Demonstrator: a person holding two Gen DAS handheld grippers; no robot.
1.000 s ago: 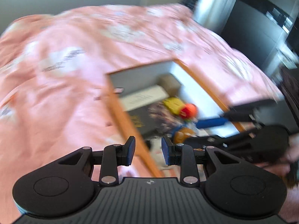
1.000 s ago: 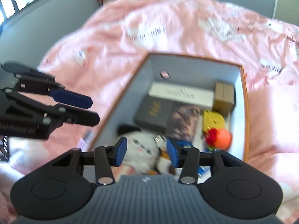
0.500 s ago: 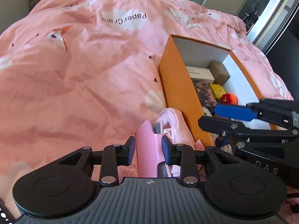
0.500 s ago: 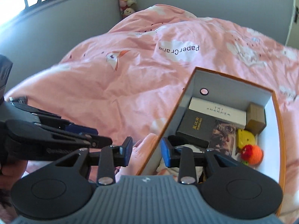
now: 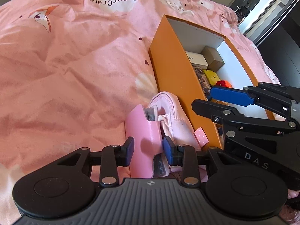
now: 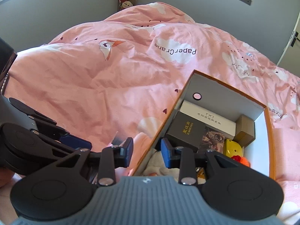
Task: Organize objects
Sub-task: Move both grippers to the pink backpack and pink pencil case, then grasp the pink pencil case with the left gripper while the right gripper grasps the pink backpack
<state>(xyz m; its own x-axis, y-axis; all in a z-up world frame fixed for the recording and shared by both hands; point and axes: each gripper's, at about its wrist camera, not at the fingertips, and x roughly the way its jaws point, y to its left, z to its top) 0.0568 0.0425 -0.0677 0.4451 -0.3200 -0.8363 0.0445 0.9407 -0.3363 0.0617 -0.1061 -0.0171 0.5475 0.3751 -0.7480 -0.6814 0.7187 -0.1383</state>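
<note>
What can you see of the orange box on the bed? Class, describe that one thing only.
The orange box is a long, open-topped cardboard box, orange outside and white inside, with a round hole in its far end wall. It rests on the pink duvet, roughly level. Inside lie a white carton, a dark box with gold lettering, a small brown box, a yellow item and an orange knitted ball. A pale pink shoe lies against its near outer wall.

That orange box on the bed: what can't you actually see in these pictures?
- Left view: most of what is in the orange box is hidden by its near wall and the right claw.
- Right view: the box's near end is covered by the right claw.
- Left view: the pink shoe's heel is hidden behind the left claw.
</note>
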